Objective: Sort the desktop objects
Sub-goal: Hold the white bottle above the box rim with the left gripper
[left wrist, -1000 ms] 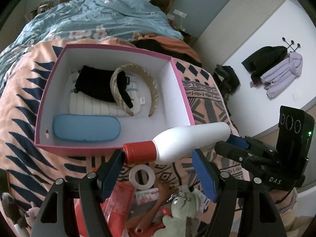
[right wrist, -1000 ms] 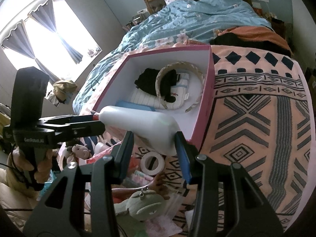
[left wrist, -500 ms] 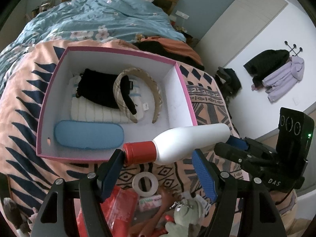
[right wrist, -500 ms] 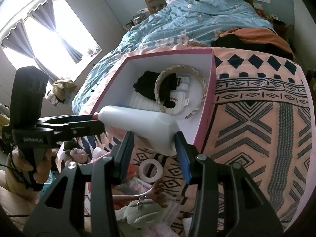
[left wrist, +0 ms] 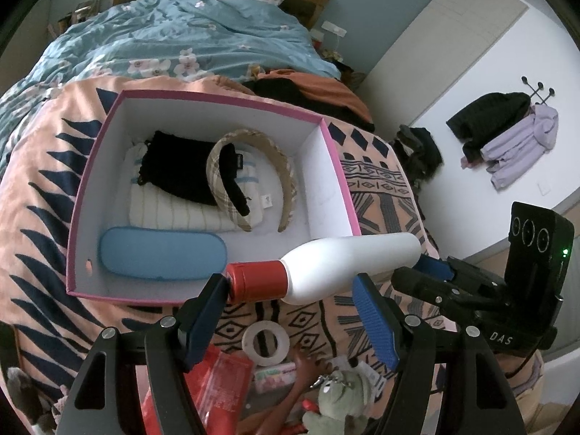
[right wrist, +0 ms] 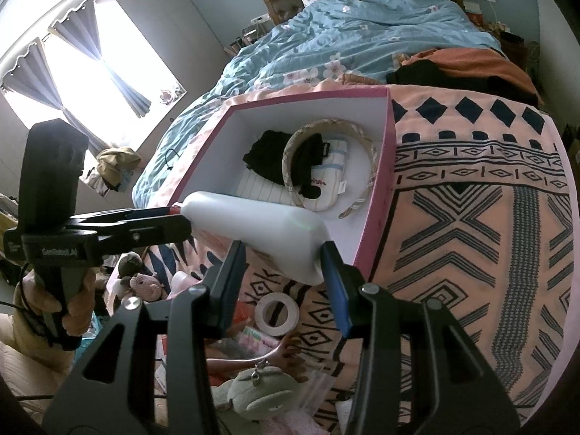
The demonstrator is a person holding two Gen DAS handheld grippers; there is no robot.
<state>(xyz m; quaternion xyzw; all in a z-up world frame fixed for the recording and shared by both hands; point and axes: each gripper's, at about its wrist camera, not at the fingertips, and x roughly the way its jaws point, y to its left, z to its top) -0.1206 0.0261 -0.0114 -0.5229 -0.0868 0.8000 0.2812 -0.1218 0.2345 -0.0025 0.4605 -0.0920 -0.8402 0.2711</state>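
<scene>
A smooth white bottle (left wrist: 348, 266) with a red cap (left wrist: 255, 280) hangs sideways, base pinched by the right gripper (right wrist: 282, 282); left gripper (left wrist: 290, 311) spread, one pad touching the cap

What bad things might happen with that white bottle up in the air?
1. The white bottle is pinched only at its base by the right hand-held gripper, so it might tip or slip.
2. The left hand-held gripper touches just the red cap; it may nudge the bottle loose.
3. Dropped, it could land on the tape roll, not in the pink box.
</scene>
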